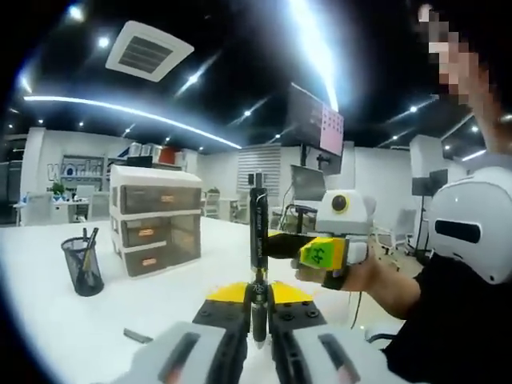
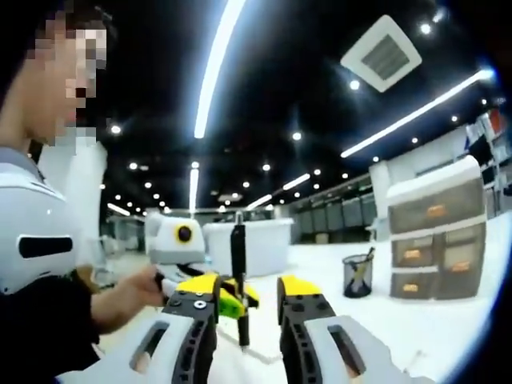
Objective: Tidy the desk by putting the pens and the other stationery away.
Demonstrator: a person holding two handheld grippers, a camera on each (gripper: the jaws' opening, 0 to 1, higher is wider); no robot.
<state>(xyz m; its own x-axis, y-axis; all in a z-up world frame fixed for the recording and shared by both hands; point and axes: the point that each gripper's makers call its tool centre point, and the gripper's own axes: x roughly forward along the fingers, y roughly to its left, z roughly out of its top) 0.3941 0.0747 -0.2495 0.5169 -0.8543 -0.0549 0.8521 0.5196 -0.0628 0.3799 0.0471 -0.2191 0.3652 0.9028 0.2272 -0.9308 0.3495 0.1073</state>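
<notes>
A black pen [image 1: 258, 232] stands upright with my left gripper [image 1: 258, 293] shut on its lower end, above the white table [image 1: 48, 320]. My right gripper [image 1: 282, 244], held by a hand, comes in from the right at the level of the pen's middle. In the right gripper view the pen [image 2: 238, 260] stands between the spread jaws of my right gripper [image 2: 248, 288], which is open. The left gripper [image 2: 226, 296] holds it there from the left. A black mesh pen cup [image 1: 82, 266] with pens in it stands on the table's left side.
A white three-drawer unit [image 1: 156, 220] stands behind the cup, and both show again at the right, cup [image 2: 358, 276] and drawers [image 2: 436, 240]. A small dark item [image 1: 138, 336] lies on the table near my jaws. The person [image 1: 456, 320] stands close on the right.
</notes>
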